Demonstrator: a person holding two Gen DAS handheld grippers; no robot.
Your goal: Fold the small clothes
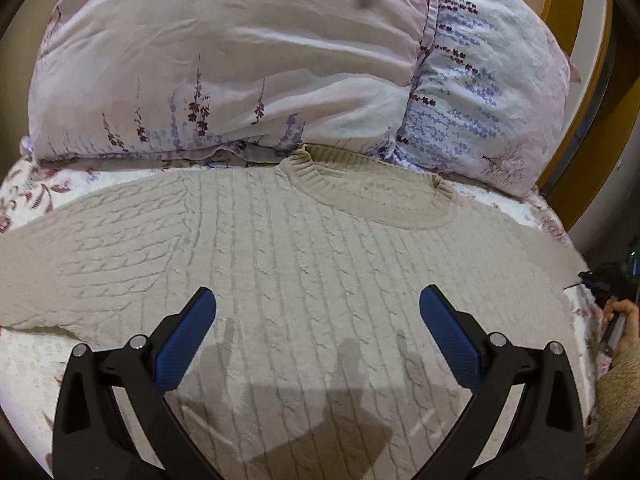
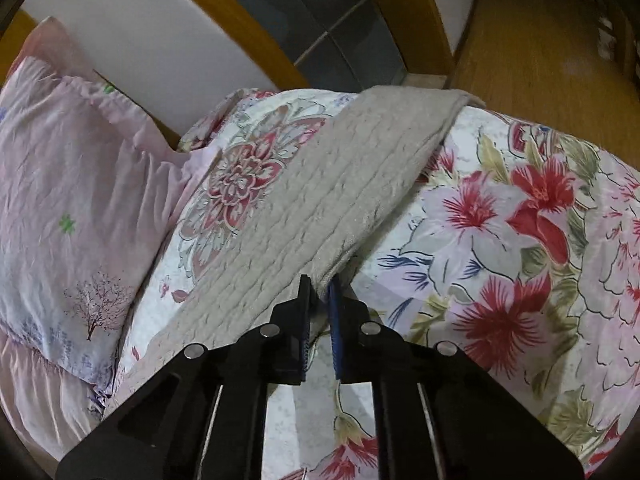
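left black hand-held gripper (image 1: 318, 312) with blue pads: jaws spread wide, nothing between them. right black hand-held gripper (image 2: 320, 292) with blue pads: jaws nearly closed, clamping the edge of the beige cable-knit sweater (image 2: 304, 200).

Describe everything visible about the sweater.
The sweater is beige cable knit with a ribbed round collar that touches the pillows. It lies flat, front up, on the floral bedspread, its body spread wide. The left gripper hovers open above its chest. One sleeve stretches toward the bed's edge; the right gripper is shut on its edge.
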